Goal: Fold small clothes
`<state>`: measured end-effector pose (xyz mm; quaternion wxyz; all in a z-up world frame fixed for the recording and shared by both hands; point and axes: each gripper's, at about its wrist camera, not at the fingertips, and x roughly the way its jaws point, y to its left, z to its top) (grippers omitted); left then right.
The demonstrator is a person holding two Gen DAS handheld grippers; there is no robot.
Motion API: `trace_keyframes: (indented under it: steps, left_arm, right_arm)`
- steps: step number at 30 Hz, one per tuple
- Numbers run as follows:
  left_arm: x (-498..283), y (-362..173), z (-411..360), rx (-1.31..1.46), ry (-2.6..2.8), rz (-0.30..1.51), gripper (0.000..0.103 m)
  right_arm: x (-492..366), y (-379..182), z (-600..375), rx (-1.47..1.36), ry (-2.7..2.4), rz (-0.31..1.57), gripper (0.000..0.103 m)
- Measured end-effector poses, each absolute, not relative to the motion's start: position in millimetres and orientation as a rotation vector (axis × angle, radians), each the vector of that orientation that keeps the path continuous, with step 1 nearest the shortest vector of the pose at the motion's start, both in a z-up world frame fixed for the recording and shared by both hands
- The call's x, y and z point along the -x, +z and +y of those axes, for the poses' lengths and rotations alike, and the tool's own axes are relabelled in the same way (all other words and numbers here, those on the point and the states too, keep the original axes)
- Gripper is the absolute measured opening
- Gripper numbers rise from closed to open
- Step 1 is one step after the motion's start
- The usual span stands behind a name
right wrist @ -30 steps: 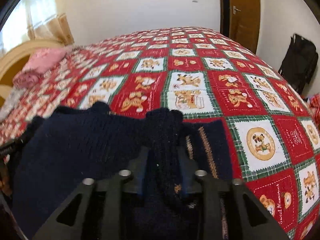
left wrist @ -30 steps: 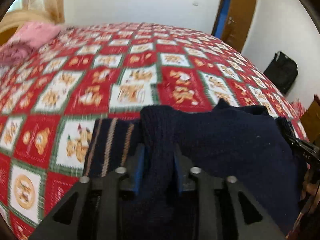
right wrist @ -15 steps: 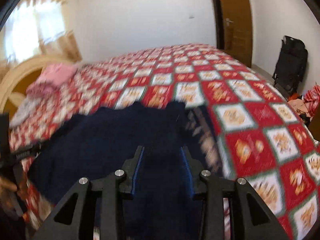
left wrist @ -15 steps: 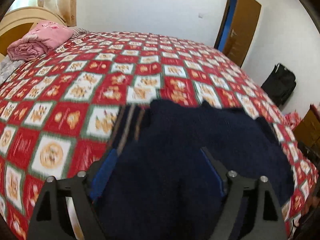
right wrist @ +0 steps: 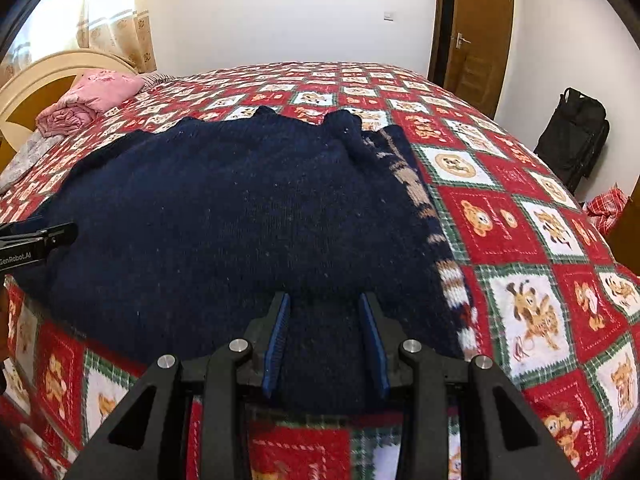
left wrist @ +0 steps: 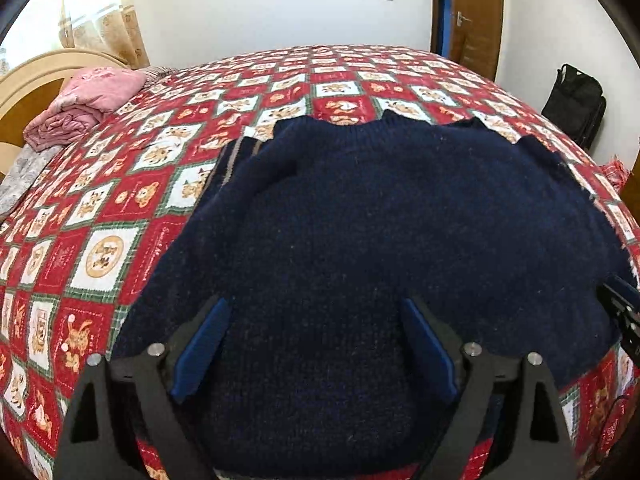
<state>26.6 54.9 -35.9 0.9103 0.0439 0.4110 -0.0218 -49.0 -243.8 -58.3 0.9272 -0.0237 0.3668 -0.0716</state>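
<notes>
Left wrist view shows the left gripper [left wrist: 316, 344] opening wide over the dark blue sweater [left wrist: 380, 220], which lies flat on the red patterned bedspread [left wrist: 100, 216], its pads clear of the knit. Right wrist view has the right gripper [right wrist: 326, 340] clamped on the sweater's near edge.

The navy sweater [left wrist: 380, 240] hides the bedspread [left wrist: 100, 220] beyond both tongs. Its near hem drops behind the left gripper [left wrist: 316, 344], whose body the bottom edge cuts off.
</notes>
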Motion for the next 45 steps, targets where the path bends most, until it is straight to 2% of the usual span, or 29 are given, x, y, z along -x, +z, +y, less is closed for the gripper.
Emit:
trace_keyframes:
  steps: [3, 6, 11, 16, 19, 28, 32, 39, 40, 42, 44, 45]
  left_arm:
    - [-20.4, -38.5, 53.7, -0.101, -0.038, 0.847, 0.093]
    - [-10.7, -47.3, 53.3, -0.128, -0.014, 0.851, 0.099]
    - [1.5, -47.4, 61.0, -0.095, -0.026, 0.85, 0.099]
    - [16.4, -32.6, 74.0, -0.022, -0.077, 0.853, 0.098]
    - [20.3, -25.6, 82.5, 0.009, -0.062, 0.828, 0.098]
    - [0.2, -24.9, 114.1, 0.061, 0.043, 0.827, 0.098]
    - [-10.0, -23.2, 125.8, 0.059, 0.092, 0.829, 0.098]
    - [-53.2, 5.0, 155.7, 0.162, -0.015, 0.772, 0.098]
    - [-64.1, 7.5, 160.4, 0.194, -0.033, 0.764, 0.096]
    - [-88.3, 9.4, 168.9, 0.243, -0.066, 0.762, 0.085]
    - [-111.5, 4.4, 169.4, 0.266, -0.137, 0.788, 0.068]
    - [-119.6, -0.1, 165.5, 0.263, -0.176, 0.809, 0.065]
  right_arm:
    - [59.2, -58.4, -255.4, -0.014, -0.151, 0.754, 0.038]
    - [65.9, -57.9, -259.2, -0.007, -0.162, 0.764, 0.038]
    - [77.2, -48.6, -261.9, -0.055, -0.213, 0.798, 0.038]
    - [92.5, -19.5, -237.9, -0.025, -0.186, 0.695, 0.038]
    - [84.4, -15.9, -217.6, -0.048, -0.09, 0.699, 0.038]
    - [39.2, -30.0, -132.5, 0.08, 0.102, 0.708, 0.038]
    - [32.1, -56.6, -128.3, 0.047, 0.14, 0.805, 0.038]
    - [32.7, -64.4, -146.1, -0.004, 0.192, 0.809, 0.039]
    - [32.0, -65.7, -146.1, -0.009, 0.195, 0.805, 0.039]
    - [30.9, -66.5, -147.0, -0.011, 0.198, 0.802, 0.04]
    - [28.2, -66.5, -146.9, -0.01, 0.205, 0.8, 0.04]
    - [26.6, -66.6, -148.0, -0.012, 0.21, 0.799, 0.04]
